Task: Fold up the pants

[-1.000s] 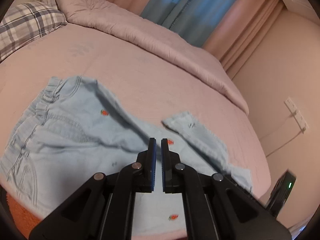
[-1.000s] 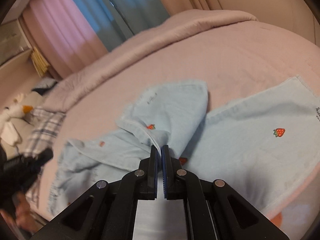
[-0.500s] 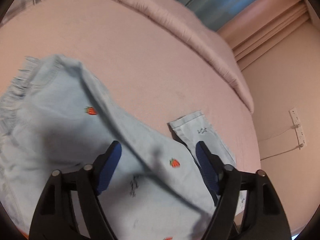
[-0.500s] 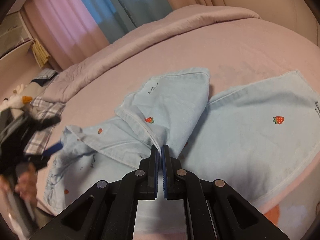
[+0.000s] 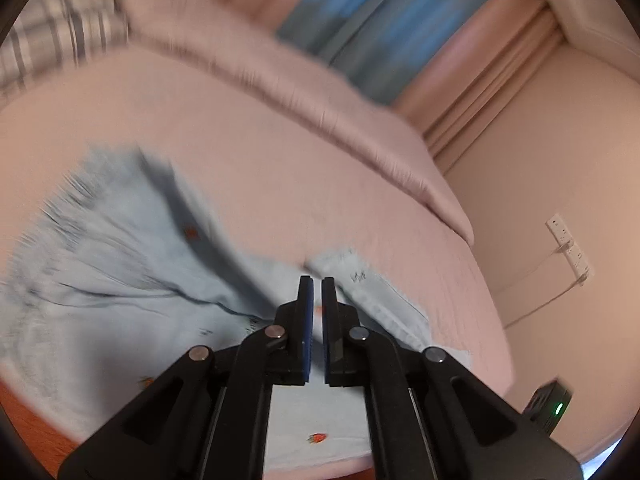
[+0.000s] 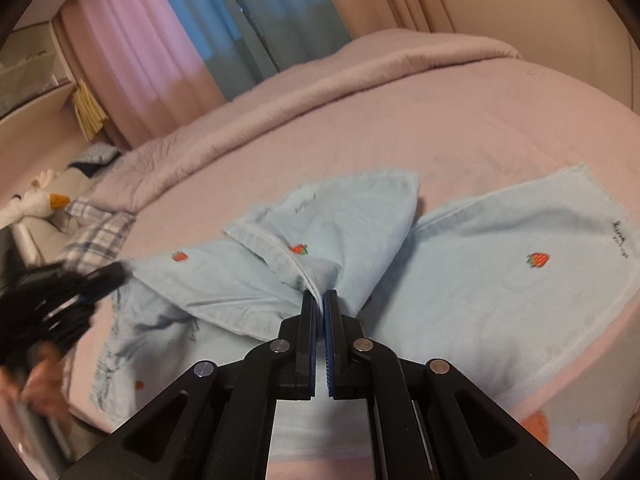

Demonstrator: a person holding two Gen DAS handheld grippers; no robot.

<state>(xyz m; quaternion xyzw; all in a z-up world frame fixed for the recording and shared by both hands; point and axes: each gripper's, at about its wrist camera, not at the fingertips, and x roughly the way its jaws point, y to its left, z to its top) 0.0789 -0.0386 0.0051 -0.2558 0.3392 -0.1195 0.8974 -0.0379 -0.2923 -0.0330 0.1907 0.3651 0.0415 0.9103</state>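
**Right wrist view: pinched seam on a pink bed**

Right wrist camera: the right gripper (image 6: 320,300) has its jaws drawn together on a white-stitched seam of the light blue strawberry-print pants (image 6: 500,276), where one leg is doubled back over the rest. The other leg lies flat toward the right, its hem near the bed's edge. At the far left the left gripper (image 6: 102,278), blurred, sits at the waistband side of the pants, with a hand (image 6: 44,376) below it.

From the left wrist camera, the left gripper (image 5: 316,288) has just snapped closed, pads nearly touching, with no cloth visible between them; it hangs above the pants (image 5: 120,280), which smear with motion blur.

The pants lie on a pink bedsheet (image 6: 400,128). A folded pink duvet (image 6: 320,80) runs along the far side of the bed, with pink and blue curtains (image 6: 224,28) behind it. A plaid pillow (image 6: 96,236) and a stuffed goose (image 6: 38,204) sit at the head end. A wall power strip (image 5: 570,246) with its cord shows on the beige wall (image 5: 560,140).
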